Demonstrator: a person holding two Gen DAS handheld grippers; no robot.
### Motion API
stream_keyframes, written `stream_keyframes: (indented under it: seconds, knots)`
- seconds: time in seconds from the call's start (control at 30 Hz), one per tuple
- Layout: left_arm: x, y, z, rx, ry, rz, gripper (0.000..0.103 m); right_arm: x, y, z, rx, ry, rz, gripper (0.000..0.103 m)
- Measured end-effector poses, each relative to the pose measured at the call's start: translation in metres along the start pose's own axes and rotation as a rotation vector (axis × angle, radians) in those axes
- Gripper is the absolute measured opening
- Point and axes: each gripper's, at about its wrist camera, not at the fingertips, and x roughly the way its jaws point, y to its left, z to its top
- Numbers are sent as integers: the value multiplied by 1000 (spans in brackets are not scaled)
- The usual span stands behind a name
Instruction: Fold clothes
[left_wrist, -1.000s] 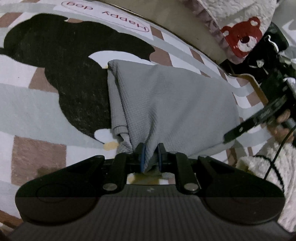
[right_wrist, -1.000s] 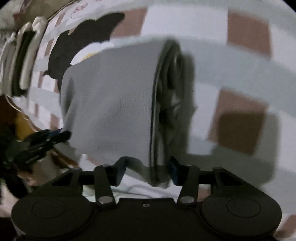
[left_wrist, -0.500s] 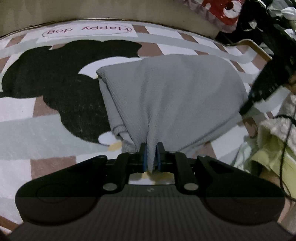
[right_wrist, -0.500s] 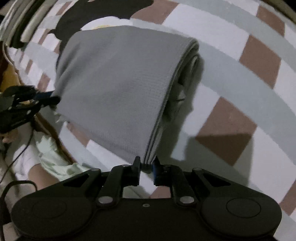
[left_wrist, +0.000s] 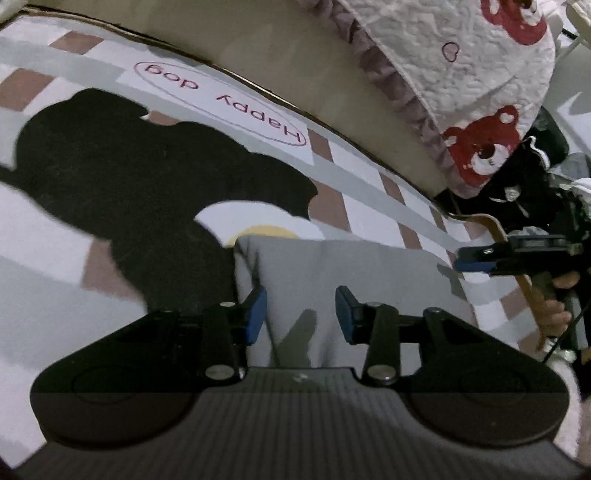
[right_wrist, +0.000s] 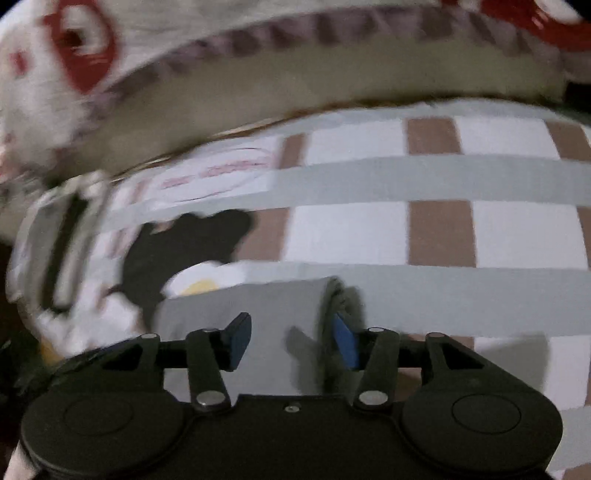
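**Both grippers open over the folded grey garment**

The grey garment (left_wrist: 343, 273) lies folded on the checked mat (left_wrist: 155, 302), its far corner just touching the yellow patch (left_wrist: 266, 232) of the black cartoon dog (left_wrist: 122, 184) printed there. The left gripper (left_wrist: 300, 312) hangs wide open over the near edge, blue pads spread with nothing between them but cloth below. The right gripper (right_wrist: 291, 341) is just as wide, holding nothing, poised over the garment's stacked side edge (right_wrist: 332, 306).

Now the risk. Those layered edges on the side away from the dog look loose and rounded, so in my judgement a pad brushing them on the way out could drag the top layer and spring the fold open. The right wrist view is blurred, so how near the pads sit to the cloth is hard to tell.

As for the lie of it: the bundle reads as a broad rectangle, its long axis seemingly running crosswise from the dog's yellow patch towards the right gripper (left_wrist: 480, 258), layered ends facing away from the dog.
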Motion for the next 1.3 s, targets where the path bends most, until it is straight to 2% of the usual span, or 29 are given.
stream_keyframes:
  seconds: [0.03,0.13,0.17,0.23,0.27,0.3,0.37,0.47,0.53,0.57,0.63,0.7,0.73,0.77,0.87,1.0,1.1,1.17,1.3]
  knots:
    - [9,-2,3,8,4,4,39,13,-1,0,34,-2,-37,55]
    - [25,-3,7,10,-6,-5,39,37,-12,-15,150,10,-10,55]
    - [28,-2,8,12,-20,-6,36,42,-15,-21,169,7,5,55]
    - [28,-2,9,47,-84,16,13,45,-22,-25,163,-1,24,54]
    - [25,-3,11,77,-118,32,0,45,-24,-25,160,-13,68,36]
    - [23,-4,12,107,-151,49,0,43,-26,-24,153,-31,129,27]
    - [15,2,22,100,-207,61,0,41,-29,-23,130,-65,209,22]
    - [6,17,34,34,-257,66,0,40,-30,-22,113,-99,231,21]
    - [4,26,34,-39,-227,26,0,42,-29,-19,87,-110,189,20]
    - [5,30,32,-79,-188,-16,1,45,-24,-18,48,-109,131,20]
    - [7,26,25,-87,-127,-51,4,49,-21,-17,28,-108,84,21]
    - [11,15,16,-42,-70,-64,19,52,-18,-15,4,-109,36,27]
    - [14,10,12,-28,-45,-67,24,49,-17,-15,-17,-124,7,37]
    - [18,6,9,-23,-27,-67,30,47,-16,-15,-35,-136,-19,43]
    - [30,1,1,-12,13,-38,40,45,-18,-16,-36,-125,-34,43]
    - [31,-5,-6,28,4,30,43,23,-31,-22,72,-123,30,43]
    - [26,-4,-7,2,-17,62,49,14,-47,-28,193,-101,152,43]
    - [20,-5,-8,10,-34,88,49,13,-54,-33,251,-77,225,45]
    - [20,-6,-15,5,24,11,46,10,-50,-38,248,-57,307,45]
